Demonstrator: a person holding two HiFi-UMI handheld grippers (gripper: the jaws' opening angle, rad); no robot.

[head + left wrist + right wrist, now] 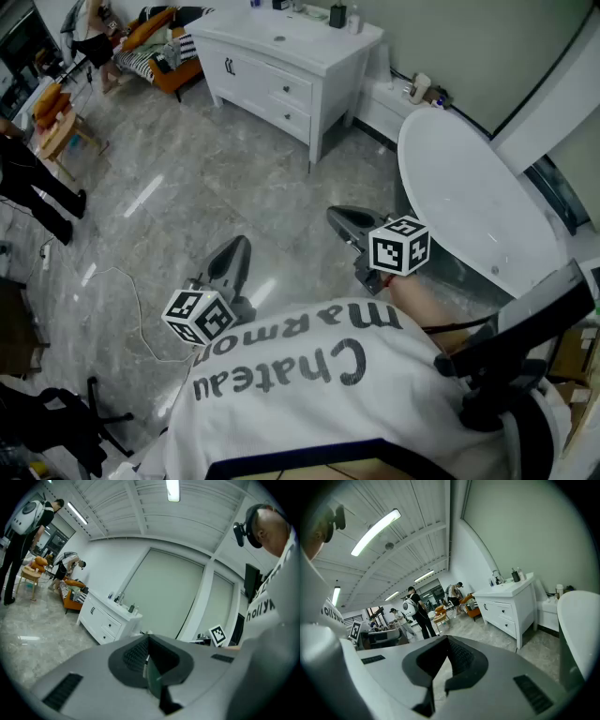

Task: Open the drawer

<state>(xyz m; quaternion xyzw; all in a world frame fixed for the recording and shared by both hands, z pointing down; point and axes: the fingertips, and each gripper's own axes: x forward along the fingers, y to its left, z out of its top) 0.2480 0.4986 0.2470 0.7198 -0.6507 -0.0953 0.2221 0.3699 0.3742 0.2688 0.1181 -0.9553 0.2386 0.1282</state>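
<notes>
- Left tongs (236,249) and right tongs (341,217): both pressed together, nothing in either, held out over open floor (187,187). Risk: reaching the handle like this gives a bump, not a grip. They need to spread first.
- Cable (138,309) trails on the floor at 9 o'clock, near the left tongs' side. Snag or trip risk if the approach drifts left.
- Bathtub (469,197) at 2 o'clock, just beside the right tongs. It narrows the lane, so a wide right swing could clip the rim.
- Drawer (290,89): at 12 o'clock, well apart from both tongs, in the right half of the white cabinet (246,70), front looks flush shut. A lower drawer (291,118) sits under it, with a door at the left. The knobs look small, so slipping off or grabbing the wrong front is the likely trouble.
- Bottles (337,14) stand on the cabinet's tabletop (281,37); a hard yank could rock them.
- People (37,192) and an orange sofa (176,75) at 10 to 11 o'clock, well off the route. Nothing stands between tongs and cabinet.
</notes>
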